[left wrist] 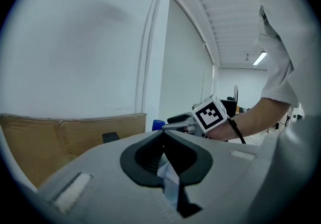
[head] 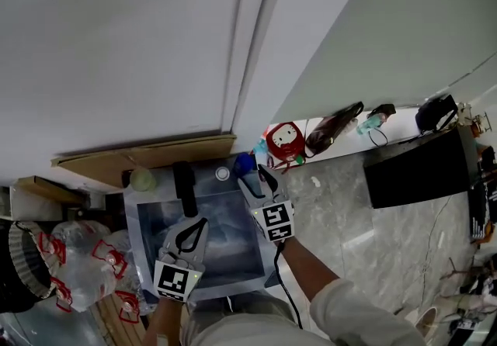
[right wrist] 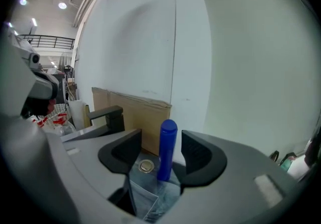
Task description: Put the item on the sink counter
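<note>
A blue bottle (head: 245, 163) stands upright on the sink counter at the back rim of the sink (head: 147, 259), to the right of the black faucet (head: 185, 181). In the right gripper view the blue bottle (right wrist: 167, 149) rises between the two dark pads with a gap on each side. My right gripper (head: 254, 180) is open around it, not pressing. My left gripper (head: 191, 230) hangs over the basin, its jaws shut with nothing in them. The left gripper view shows its tips (left wrist: 162, 136) meeting, and the right gripper's marker cube (left wrist: 210, 113) beyond.
Brown cardboard (head: 147, 157) leans on the white wall behind the sink. A round metal knob (head: 223, 174) sits by the bottle. A red container (head: 285, 141) and small items stand at the right, a black box (head: 419, 167) beyond them. Plastic bags (head: 78, 263) lie at the left.
</note>
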Tool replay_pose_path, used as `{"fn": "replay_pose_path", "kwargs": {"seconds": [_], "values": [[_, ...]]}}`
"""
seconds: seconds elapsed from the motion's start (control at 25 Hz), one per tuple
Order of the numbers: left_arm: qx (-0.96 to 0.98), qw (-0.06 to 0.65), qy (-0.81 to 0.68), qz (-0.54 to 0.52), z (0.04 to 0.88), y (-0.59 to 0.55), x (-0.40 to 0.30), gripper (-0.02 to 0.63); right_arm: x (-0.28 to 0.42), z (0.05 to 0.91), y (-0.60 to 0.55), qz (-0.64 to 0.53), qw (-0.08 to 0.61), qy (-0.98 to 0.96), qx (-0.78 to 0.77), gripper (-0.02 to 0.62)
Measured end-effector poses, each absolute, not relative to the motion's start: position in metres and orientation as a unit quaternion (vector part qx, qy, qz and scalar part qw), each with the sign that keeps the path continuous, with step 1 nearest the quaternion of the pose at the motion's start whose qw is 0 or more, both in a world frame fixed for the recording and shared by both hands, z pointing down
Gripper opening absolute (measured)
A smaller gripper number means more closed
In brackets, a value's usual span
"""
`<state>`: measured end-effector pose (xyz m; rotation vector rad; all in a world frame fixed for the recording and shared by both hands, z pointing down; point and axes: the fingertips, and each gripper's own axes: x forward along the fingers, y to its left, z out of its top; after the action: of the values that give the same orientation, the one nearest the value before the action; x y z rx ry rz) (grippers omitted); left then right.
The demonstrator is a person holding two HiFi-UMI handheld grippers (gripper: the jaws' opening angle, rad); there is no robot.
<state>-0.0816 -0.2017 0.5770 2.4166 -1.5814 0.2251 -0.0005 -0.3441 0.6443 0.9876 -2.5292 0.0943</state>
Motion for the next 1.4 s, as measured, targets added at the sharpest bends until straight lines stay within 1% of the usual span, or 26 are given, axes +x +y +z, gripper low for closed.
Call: {"fn": "replay_pose_path", "kwargs": {"seconds": [0.64,0.92,0.96,1.0,1.04,1.16,1.24,1.4], "values": [[0.849,0.061,-0.523,0.052,0.506,-0.165,-0.072,0.005,0.034,0.538,-0.263,0.001,0.178,-0.909,0.376,0.225],[0.858,0.042,-0.511,0.043,0.483,-0.146,-0.069,0.005,0.047,0.503,-0.217,-0.010,0.160,-0.909,0.386,0.204],[0.859,0.041,-0.509,0.042,0.482,-0.143,-0.069,0.006,0.050,0.499,-0.212,-0.012,0.159,-0.908,0.388,0.193],[0.859,0.041,-0.508,0.042,0.480,-0.141,-0.069,0.006,0.052,0.496,-0.206,-0.014,0.157,-0.907,0.389,0.165],[0.860,0.041,-0.507,0.042,0.479,-0.138,-0.069,0.006,0.055,0.493,-0.201,-0.015,0.155,-0.907,0.391,0.152],[0.861,0.037,-0.506,0.041,0.476,-0.132,-0.069,0.006,0.062,0.485,-0.187,-0.015,0.147,-0.906,0.398,0.133],[0.862,0.036,-0.504,0.040,0.475,-0.129,-0.068,0.005,0.068,0.481,-0.178,-0.018,0.141,-0.904,0.404,0.092],[0.863,0.038,-0.501,0.041,0.473,-0.124,-0.065,0.005,0.080,0.472,-0.164,-0.020,0.131,-0.901,0.413,0.035]]}}
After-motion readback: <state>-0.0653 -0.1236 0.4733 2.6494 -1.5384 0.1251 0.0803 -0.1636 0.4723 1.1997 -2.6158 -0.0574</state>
